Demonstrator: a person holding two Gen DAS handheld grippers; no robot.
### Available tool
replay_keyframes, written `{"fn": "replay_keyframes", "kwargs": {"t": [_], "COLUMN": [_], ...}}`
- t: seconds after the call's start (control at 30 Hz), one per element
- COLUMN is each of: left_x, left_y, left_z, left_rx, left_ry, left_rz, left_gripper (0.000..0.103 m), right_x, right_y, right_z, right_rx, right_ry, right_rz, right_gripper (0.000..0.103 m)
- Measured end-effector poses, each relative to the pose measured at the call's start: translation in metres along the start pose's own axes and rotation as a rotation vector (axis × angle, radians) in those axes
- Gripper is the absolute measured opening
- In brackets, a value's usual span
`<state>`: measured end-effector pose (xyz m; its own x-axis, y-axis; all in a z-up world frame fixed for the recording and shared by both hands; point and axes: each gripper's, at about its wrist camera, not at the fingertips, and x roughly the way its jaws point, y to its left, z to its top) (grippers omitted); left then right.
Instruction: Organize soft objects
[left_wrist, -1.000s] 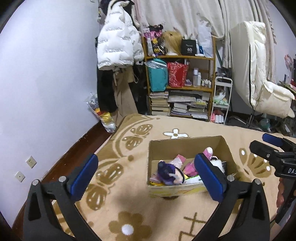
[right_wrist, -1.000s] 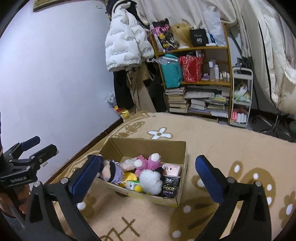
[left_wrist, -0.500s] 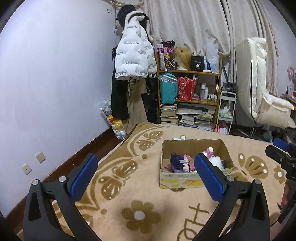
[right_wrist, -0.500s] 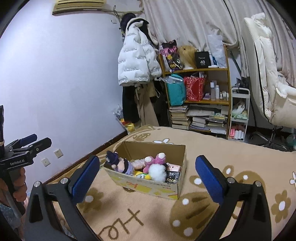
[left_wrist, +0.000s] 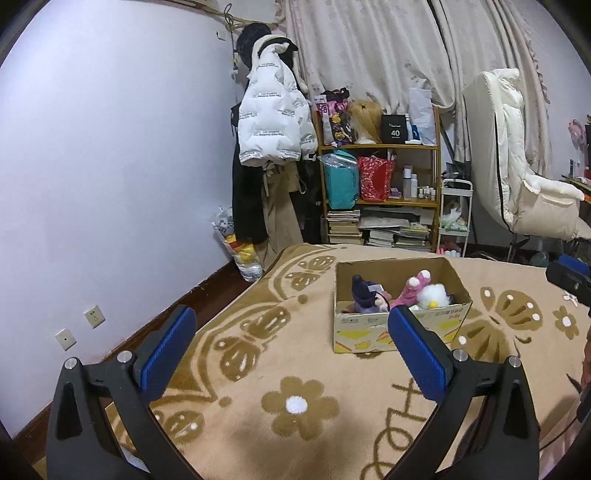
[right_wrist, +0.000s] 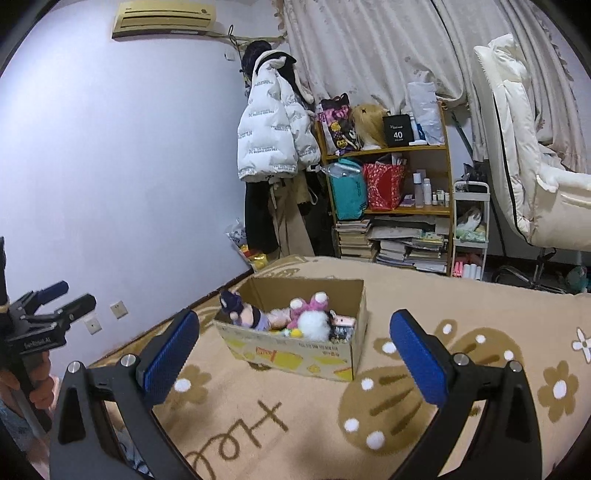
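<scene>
A cardboard box stands on a beige patterned blanket. In it lie a purple-haired doll, a pink plush, a white fluffy plush and a tissue pack. My left gripper is open and empty, well back from the box. My right gripper is open and empty, also back from the box. The left gripper also shows at the left edge of the right wrist view.
The blanket covers the surface in front. A bookshelf with bags and books, a hanging white jacket, a white chair and a small cart stand at the back. A purple wall lies left.
Both grippers have pulled back and up from the box, which now looks smaller and farther away. Both stayed open and empty.
</scene>
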<state>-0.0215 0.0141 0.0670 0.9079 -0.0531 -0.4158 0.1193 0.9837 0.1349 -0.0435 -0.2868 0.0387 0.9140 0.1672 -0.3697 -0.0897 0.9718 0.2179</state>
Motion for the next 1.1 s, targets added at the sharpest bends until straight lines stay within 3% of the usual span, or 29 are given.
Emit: {"fn": "replay_keyframes", "kwargs": {"t": [0.4,1.1], "left_x": [0.011,0.030], "left_y": [-0.009,-0.021], "left_z": [-0.017,-0.025], "left_rx": [-0.006,0.036], "left_ry": [0.020,0.069], "left_rz": [-0.013,0.000], "left_gripper": [0.103,0.103], "right_x": [0.014,0.018], "right_y": [-0.009,-0.017], "right_z": [-0.034,-0.041], "right_rx": [-0.017,0.013], "right_ry": [0.069,0.083], "right_rz": [-0.044,-0.044], "right_gripper": [0.103,0.103]}}
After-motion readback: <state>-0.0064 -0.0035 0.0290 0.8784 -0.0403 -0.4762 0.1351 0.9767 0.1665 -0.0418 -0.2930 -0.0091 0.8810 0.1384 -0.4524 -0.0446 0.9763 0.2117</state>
